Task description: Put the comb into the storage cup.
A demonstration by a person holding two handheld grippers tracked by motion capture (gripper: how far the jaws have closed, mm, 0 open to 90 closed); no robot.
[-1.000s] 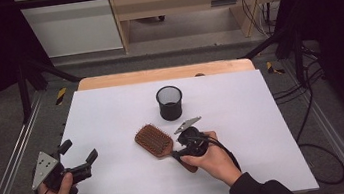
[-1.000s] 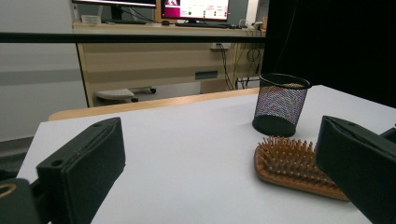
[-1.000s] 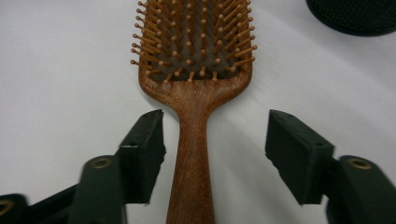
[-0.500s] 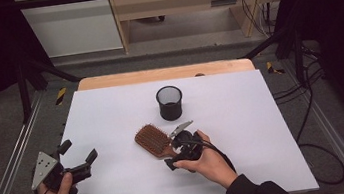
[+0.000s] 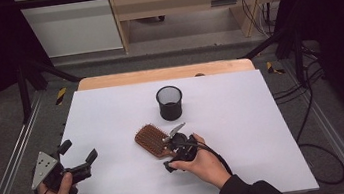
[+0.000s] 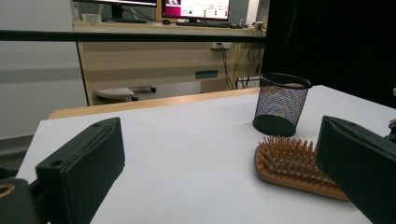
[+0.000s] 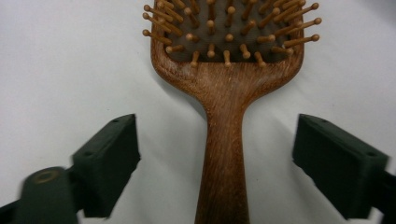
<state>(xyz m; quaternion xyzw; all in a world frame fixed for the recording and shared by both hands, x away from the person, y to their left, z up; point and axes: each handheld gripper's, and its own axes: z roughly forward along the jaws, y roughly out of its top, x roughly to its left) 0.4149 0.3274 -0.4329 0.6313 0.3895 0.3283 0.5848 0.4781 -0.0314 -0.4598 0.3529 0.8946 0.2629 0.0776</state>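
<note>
A wooden hairbrush (image 5: 151, 139) lies bristles up near the middle of the white table. My right gripper (image 5: 172, 152) hovers over its handle (image 7: 224, 154); in the right gripper view the jaws stand wide apart, one on each side of the handle, without touching it. A black mesh cup (image 5: 170, 102) stands upright behind the brush. My left gripper (image 5: 78, 157) is open at the table's front left edge, with nothing between its jaws. In the left gripper view the brush (image 6: 294, 163) and the cup (image 6: 281, 103) show ahead to the right.
The white table top (image 5: 243, 118) has a wooden strip (image 5: 167, 73) along its far edge. Metal rails (image 5: 12, 163) run along both sides. A cable (image 5: 318, 151) loops on the floor at the right. Desks and monitors stand beyond the table.
My right gripper has slid left and toward the front, down along the brush until its open jaws straddle the handle. The left gripper has stayed in place.
</note>
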